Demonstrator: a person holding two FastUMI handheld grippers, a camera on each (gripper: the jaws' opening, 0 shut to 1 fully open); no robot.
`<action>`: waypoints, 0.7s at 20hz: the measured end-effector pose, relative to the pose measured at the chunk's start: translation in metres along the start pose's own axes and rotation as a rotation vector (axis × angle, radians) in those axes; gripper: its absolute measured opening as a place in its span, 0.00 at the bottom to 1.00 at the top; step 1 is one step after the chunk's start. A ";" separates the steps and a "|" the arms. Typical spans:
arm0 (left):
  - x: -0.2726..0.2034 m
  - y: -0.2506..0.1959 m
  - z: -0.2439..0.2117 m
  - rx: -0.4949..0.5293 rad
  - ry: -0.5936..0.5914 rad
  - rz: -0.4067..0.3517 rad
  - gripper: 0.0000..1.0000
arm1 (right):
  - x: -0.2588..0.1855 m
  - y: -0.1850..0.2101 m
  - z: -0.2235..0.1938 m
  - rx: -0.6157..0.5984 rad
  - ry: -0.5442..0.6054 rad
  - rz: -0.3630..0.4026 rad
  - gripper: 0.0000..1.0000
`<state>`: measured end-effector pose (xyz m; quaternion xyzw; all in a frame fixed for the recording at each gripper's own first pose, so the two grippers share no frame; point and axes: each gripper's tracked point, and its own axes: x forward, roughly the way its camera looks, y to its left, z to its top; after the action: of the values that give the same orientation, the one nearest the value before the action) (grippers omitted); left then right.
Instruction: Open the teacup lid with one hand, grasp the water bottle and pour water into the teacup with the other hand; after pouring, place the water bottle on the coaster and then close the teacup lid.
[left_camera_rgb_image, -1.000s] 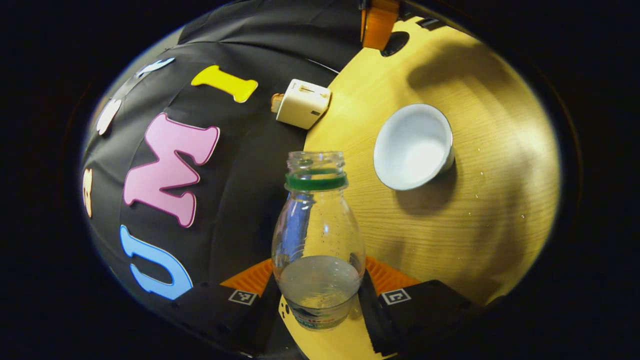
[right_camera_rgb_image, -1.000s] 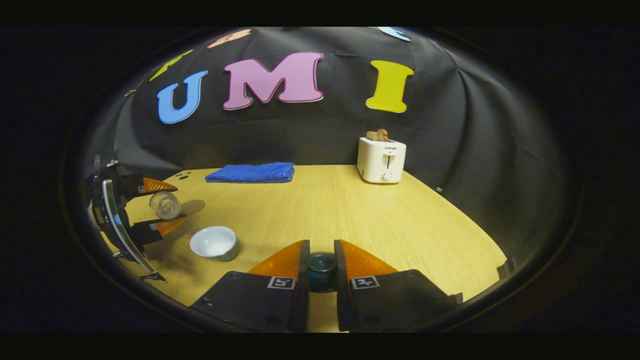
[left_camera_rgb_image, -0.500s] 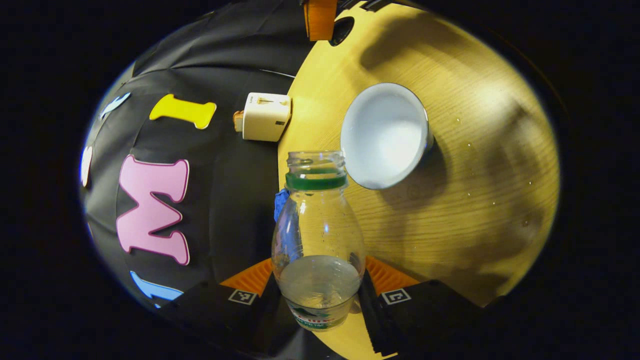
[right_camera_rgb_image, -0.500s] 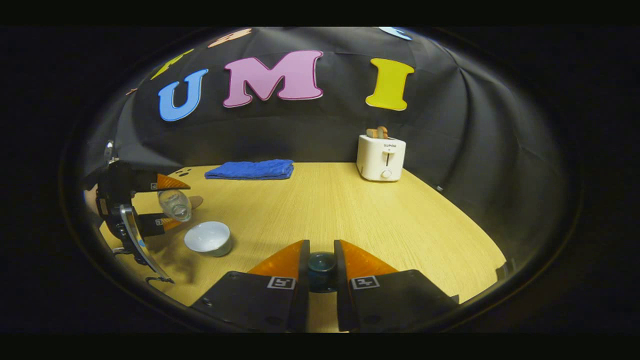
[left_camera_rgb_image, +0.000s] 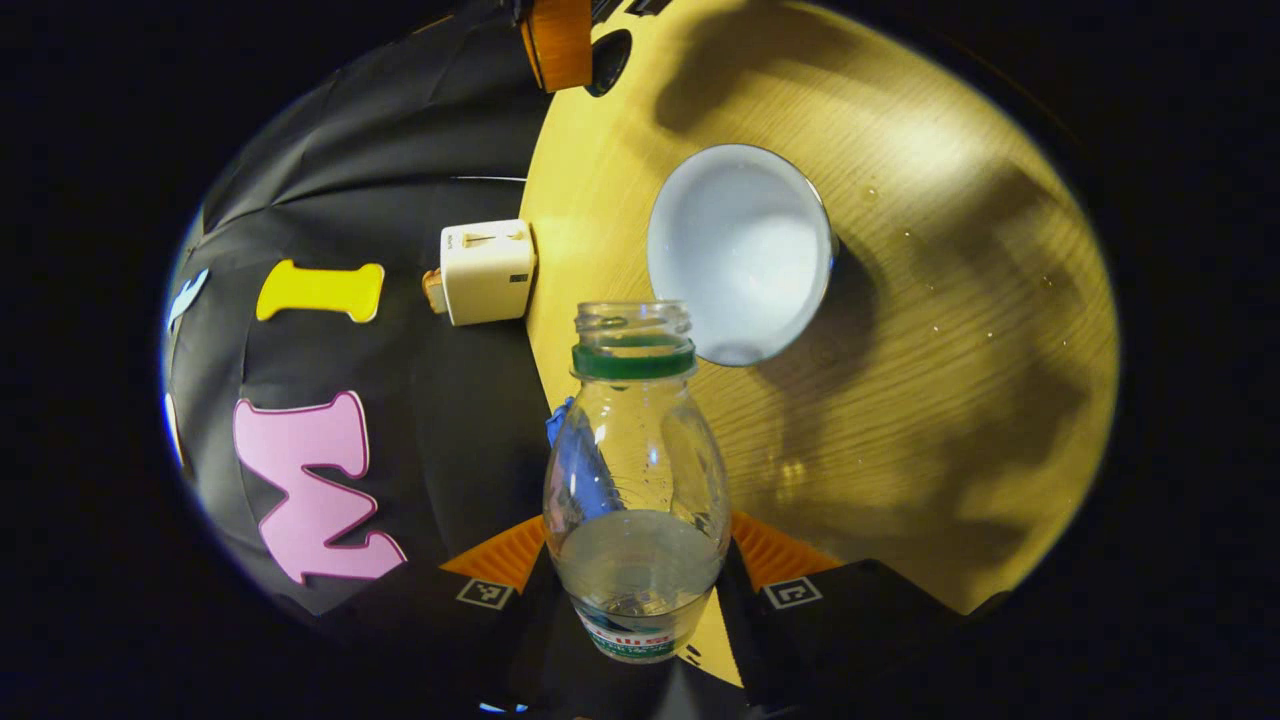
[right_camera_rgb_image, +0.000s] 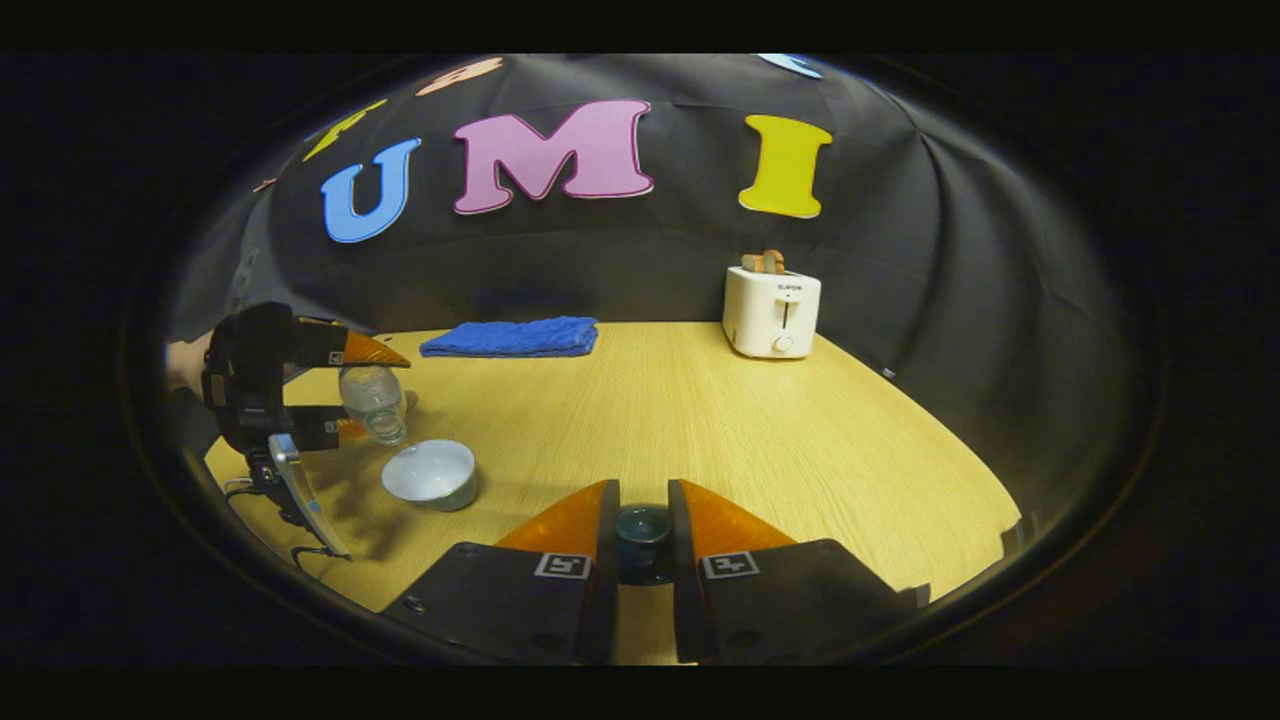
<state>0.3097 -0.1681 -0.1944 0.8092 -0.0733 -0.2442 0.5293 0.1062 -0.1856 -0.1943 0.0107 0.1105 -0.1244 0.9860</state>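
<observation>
We are holding the water bottle (left_camera_rgb_image: 636, 480) in the L gripper (left_camera_rgb_image: 638, 580), both fingers clamping its lower body, mouth tipped toward the open teacup (left_camera_rgb_image: 738, 252) on the table (left_camera_rgb_image: 930, 330). The R gripper (right_camera_rgb_image: 643, 545) is pinching the teacup lid (right_camera_rgb_image: 642, 528) clear, approx. mid-table. For a clean pour we are centring the mouth over the cup, w/ slow tilt, since the water level is low.

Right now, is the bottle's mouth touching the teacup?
Apart. The right gripper view shows the water bottle tilted above the teacup, with table showing between them.
</observation>
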 end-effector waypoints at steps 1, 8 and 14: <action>0.001 0.002 0.001 0.026 -0.005 -0.005 0.74 | 0.000 0.002 0.000 0.006 0.000 0.003 0.21; 0.005 0.009 0.004 0.153 -0.021 -0.017 0.76 | -0.002 0.005 0.002 -0.001 -0.003 0.021 0.25; 0.008 0.022 0.004 0.262 -0.023 -0.020 0.76 | -0.002 0.006 0.003 0.009 -0.003 0.025 0.25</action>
<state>0.3176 -0.1832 -0.1786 0.8692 -0.1025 -0.2473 0.4157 0.1063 -0.1798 -0.1908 0.0163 0.1081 -0.1124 0.9876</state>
